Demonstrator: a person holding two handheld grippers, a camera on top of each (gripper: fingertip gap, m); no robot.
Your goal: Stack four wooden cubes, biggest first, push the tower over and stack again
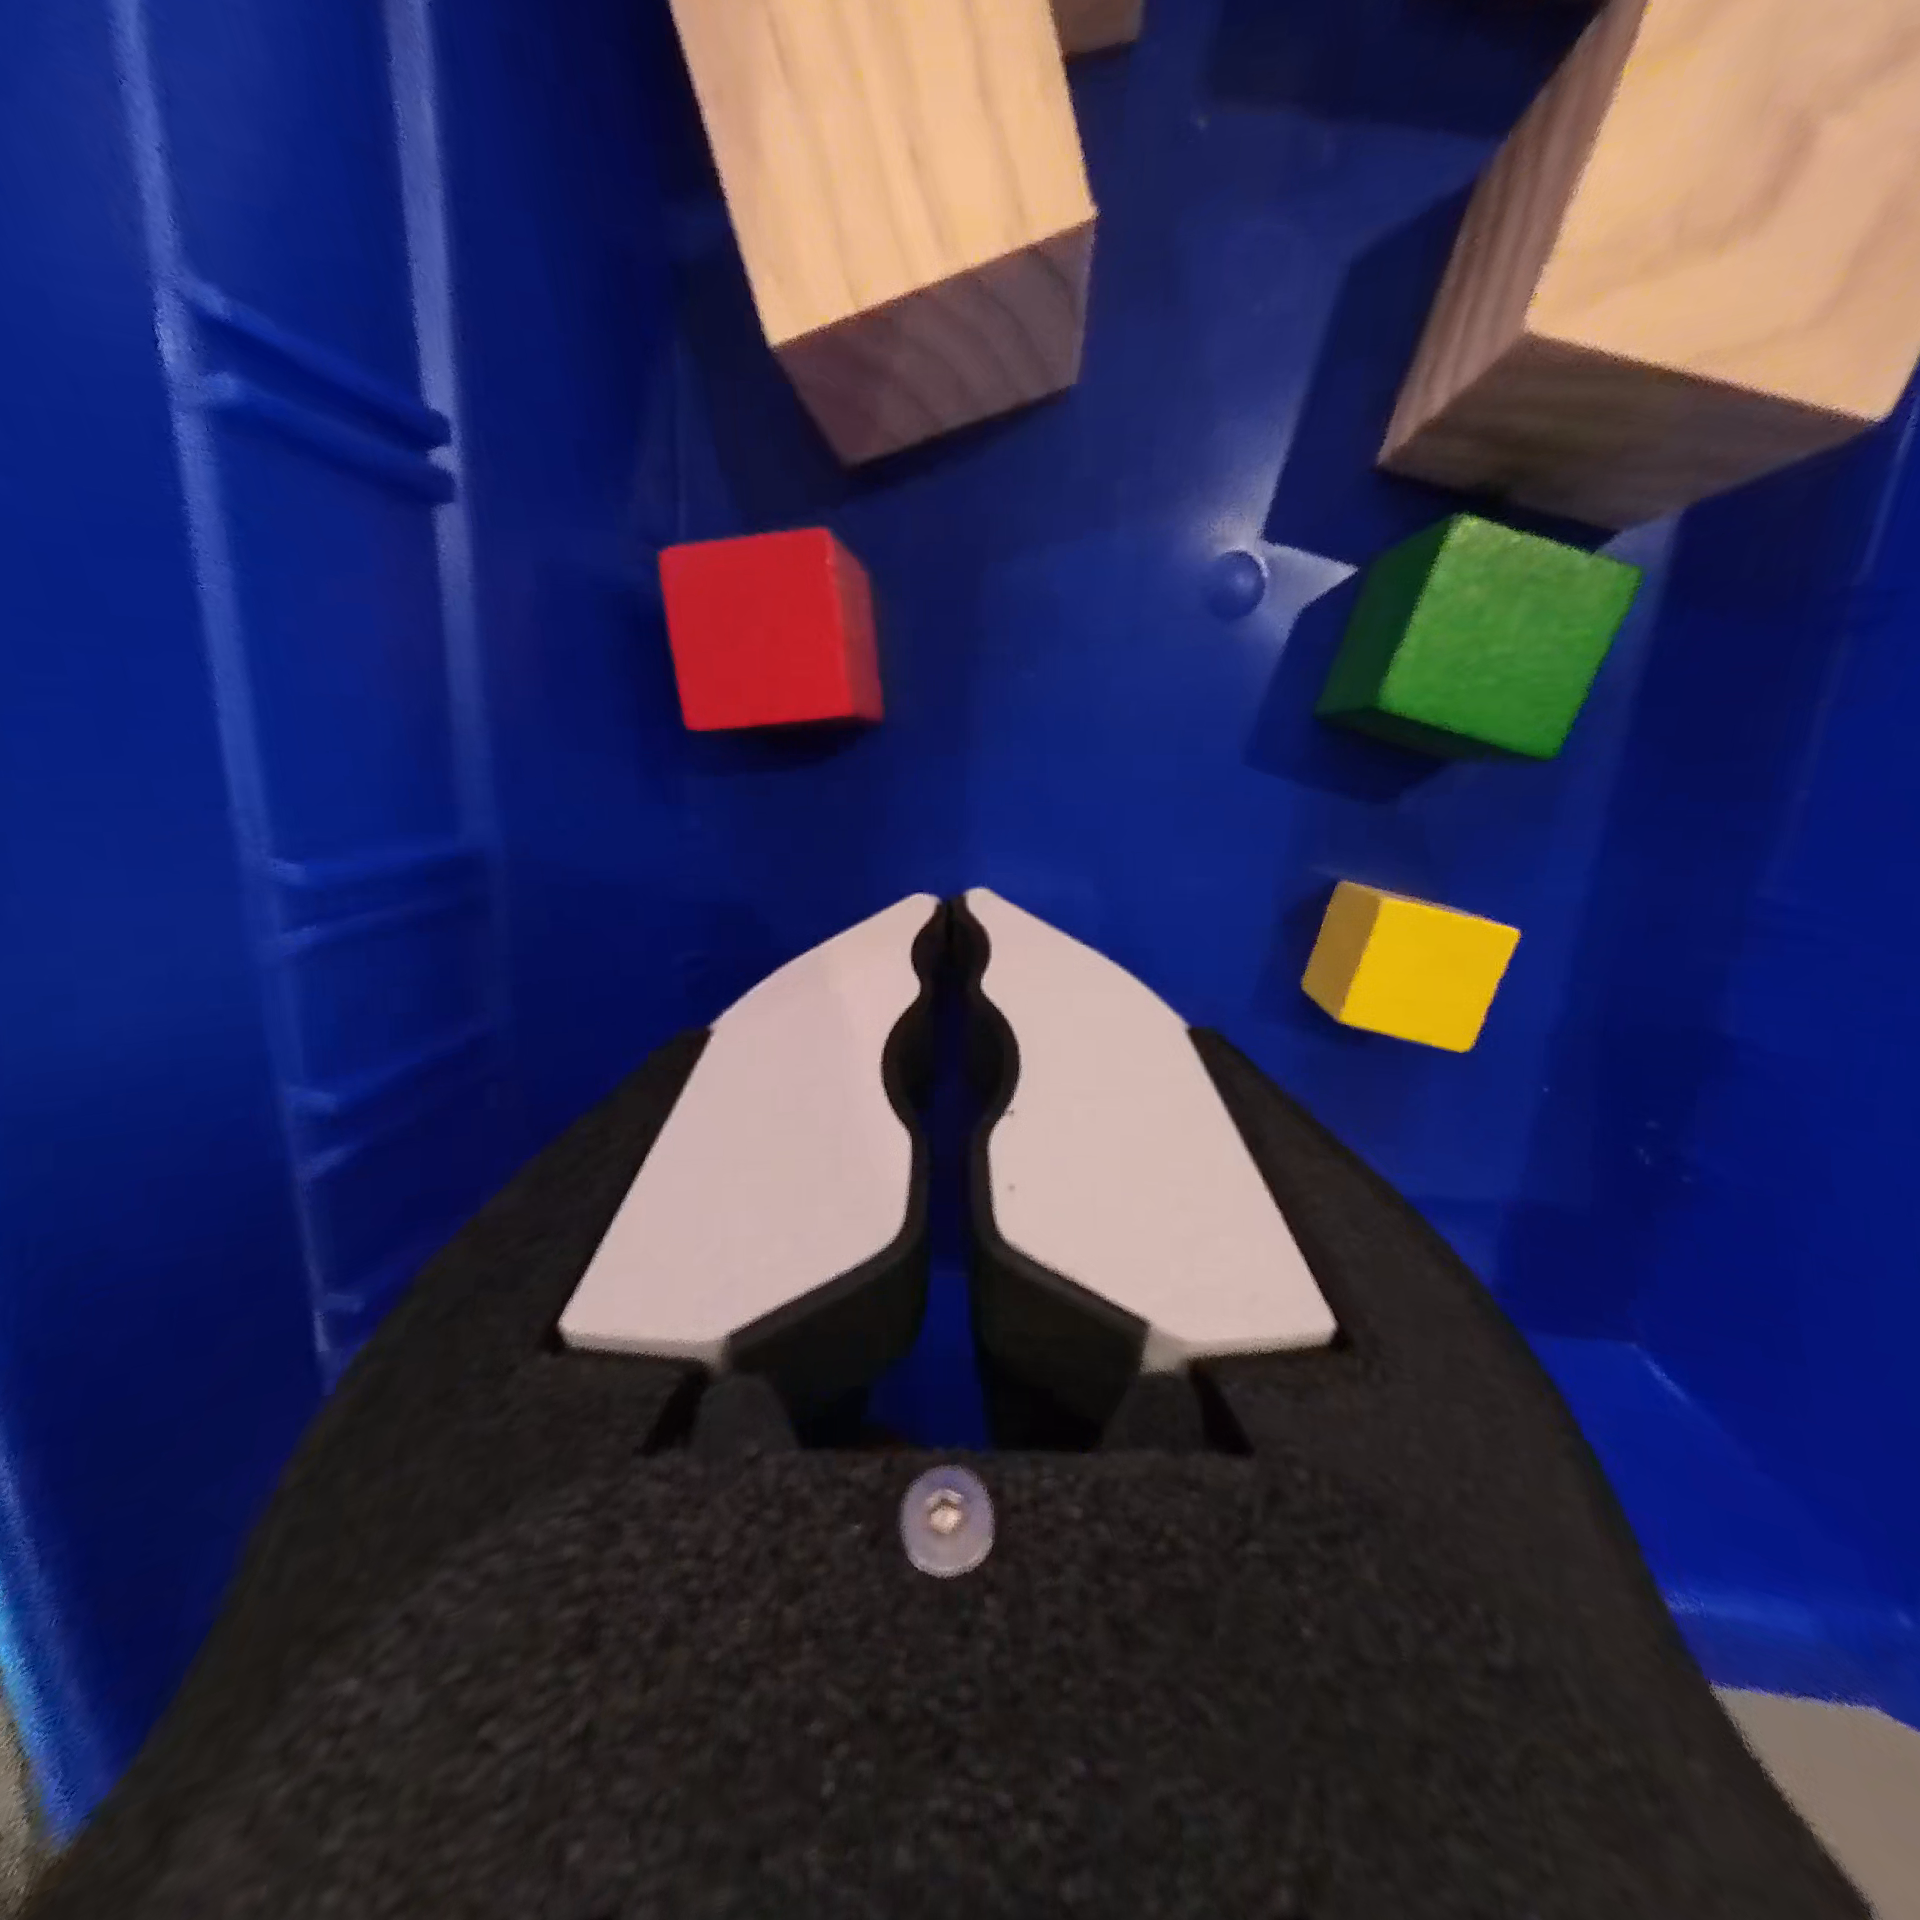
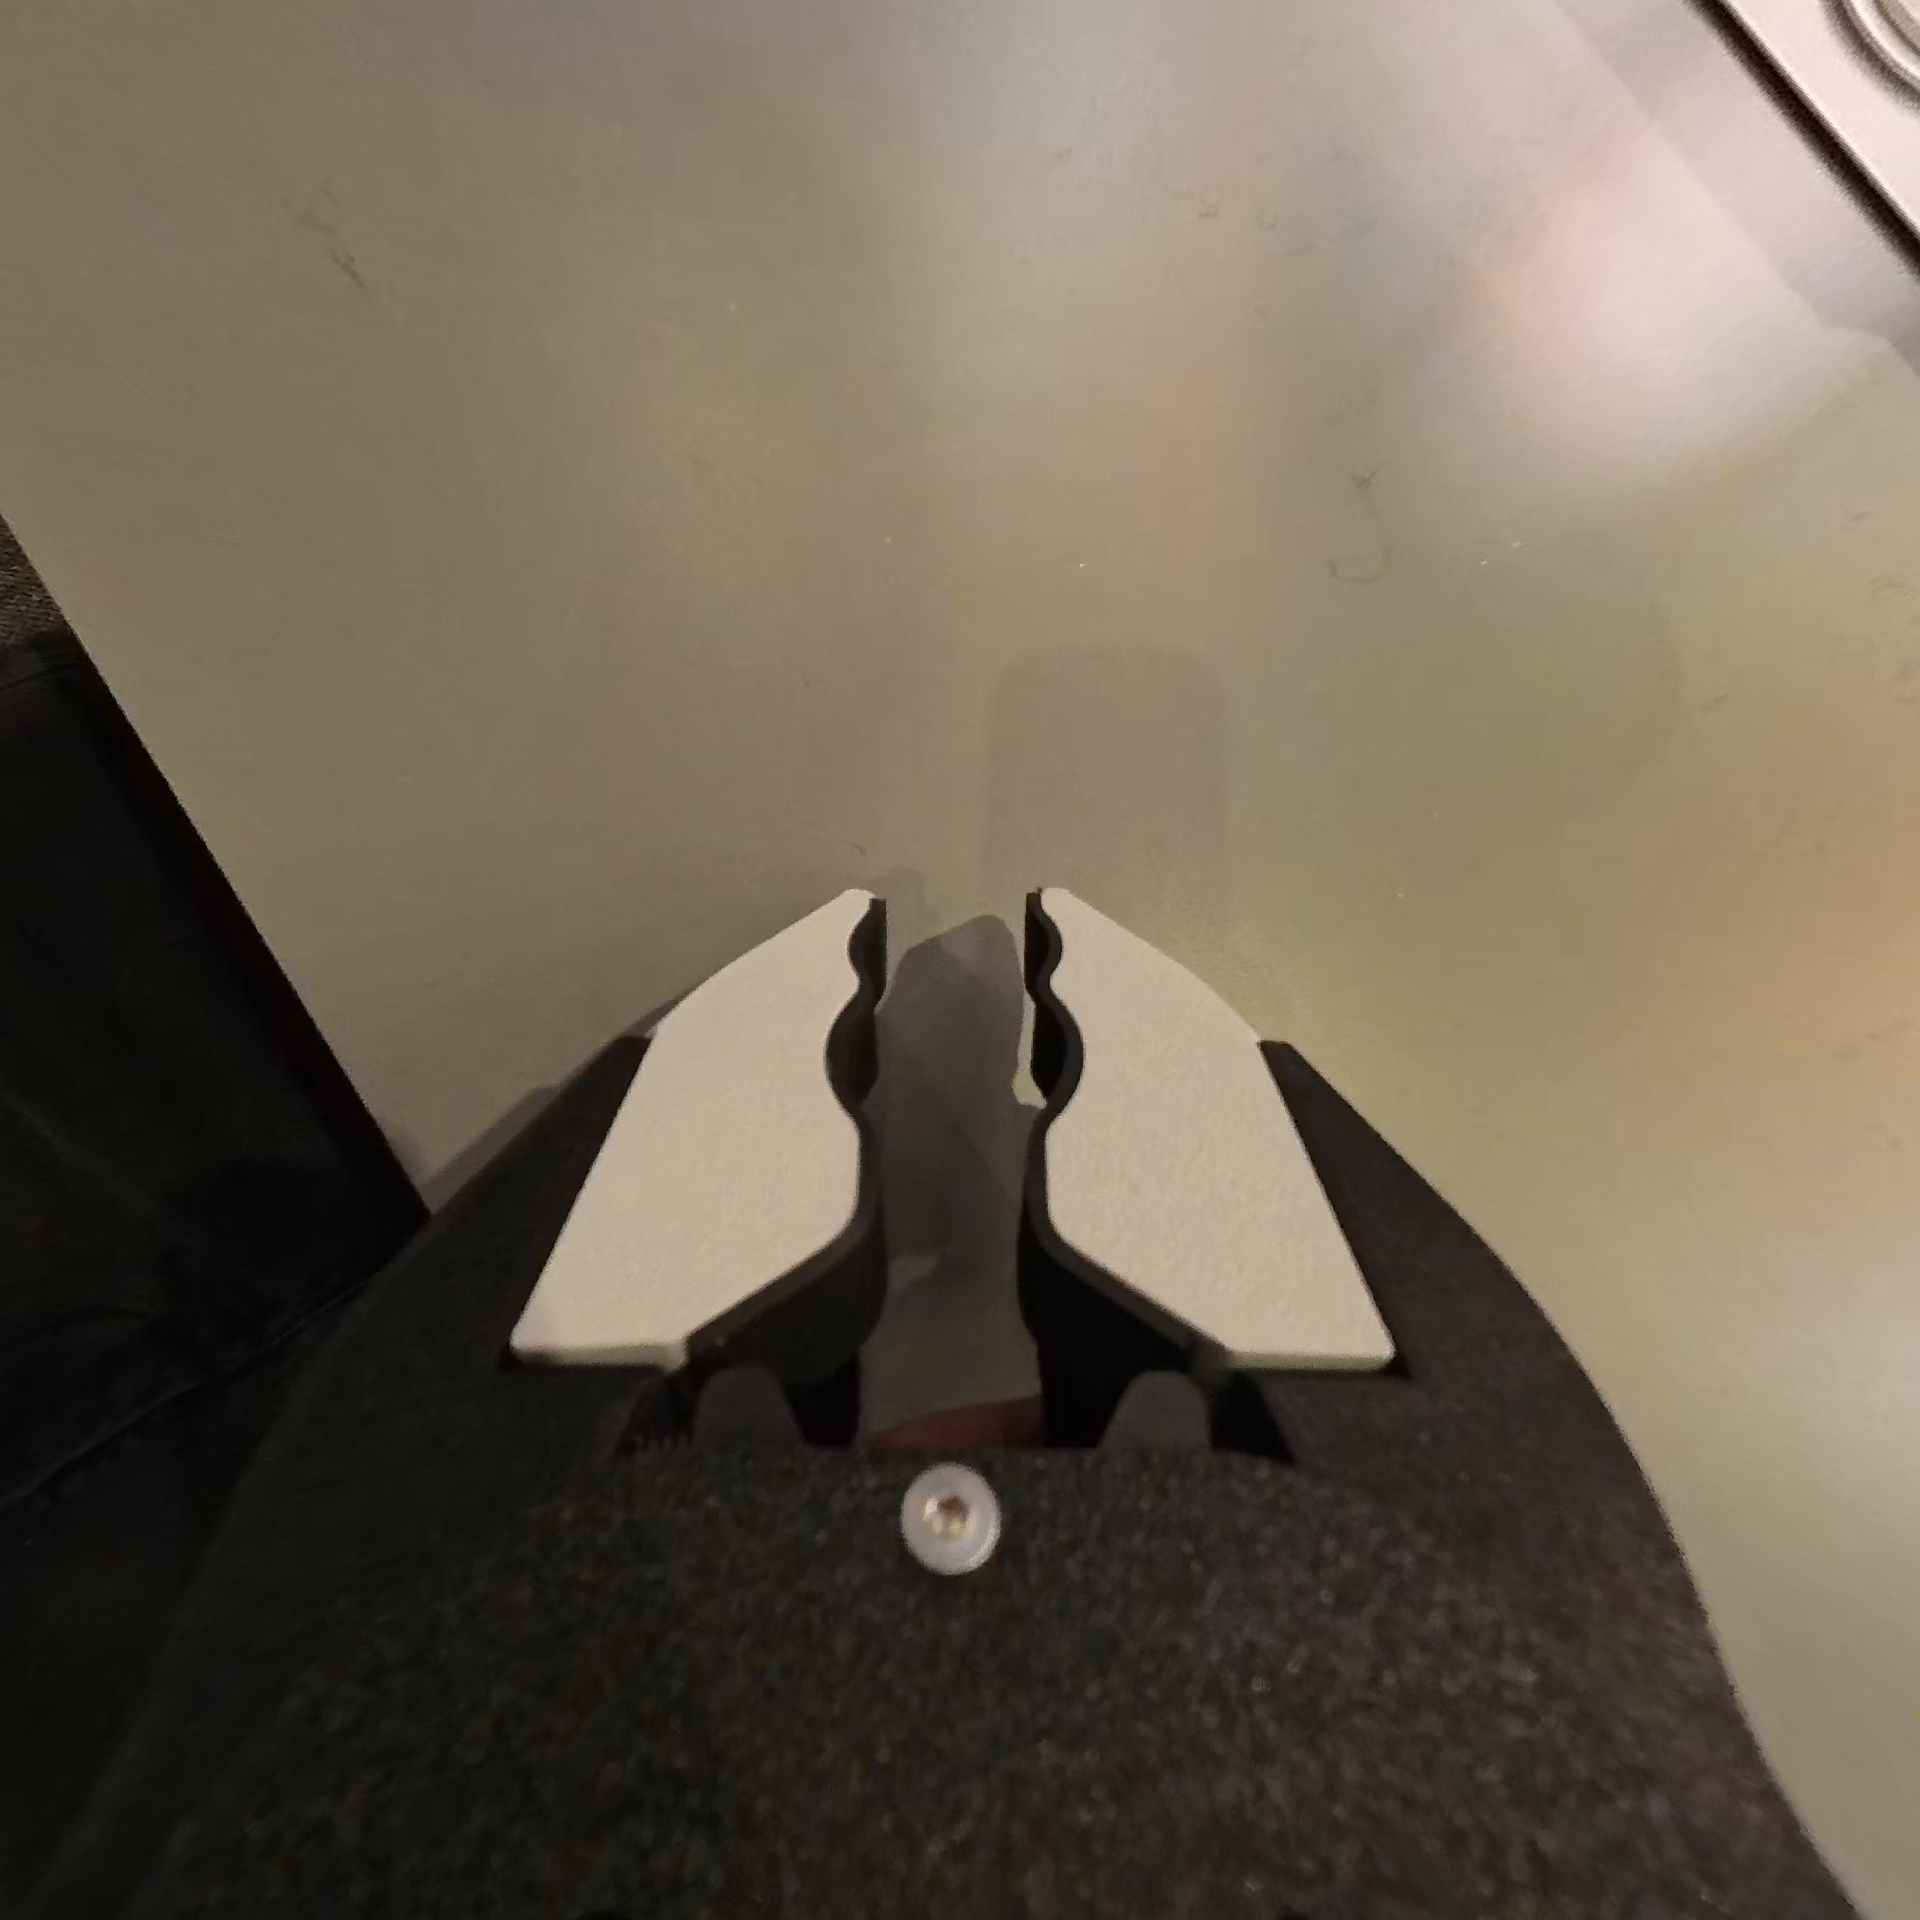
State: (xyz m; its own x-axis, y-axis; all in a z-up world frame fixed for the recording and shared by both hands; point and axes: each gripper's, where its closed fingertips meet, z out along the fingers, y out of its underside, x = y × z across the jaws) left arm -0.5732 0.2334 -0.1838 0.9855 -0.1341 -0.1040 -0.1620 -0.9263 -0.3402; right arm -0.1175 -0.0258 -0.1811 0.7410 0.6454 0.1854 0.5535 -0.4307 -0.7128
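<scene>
In the left wrist view, cubes lie apart on the floor of a blue plastic bin (image 1: pixel 1039 790). Two large plain wooden cubes sit far off, one at top centre (image 1: pixel 883 208) and one at top right (image 1: pixel 1683 260). Nearer are a red cube (image 1: pixel 769 629), a green cube (image 1: pixel 1475 634) and a small yellow cube (image 1: pixel 1408 966). My left gripper (image 1: pixel 954 904) is shut and empty, above the bin floor, short of the red cube. In the right wrist view my right gripper (image 2: pixel 956 904) is slightly open and empty over a pale tabletop (image 2: pixel 727 416). No cubes show there.
The bin's ribbed left wall (image 1: pixel 312 727) stands close to my left gripper. A sliver of another wooden piece (image 1: pixel 1101 16) shows at the top edge. In the right wrist view a dark fabric mass (image 2: pixel 125 1039) lies past the table's left edge and a grey flat object (image 2: pixel 1829 94) at top right. My hands' fingertips stand some 55 cm from each other. The red cube (image 1: pixel 769 629) is about 5 cm from my left fingertips.
</scene>
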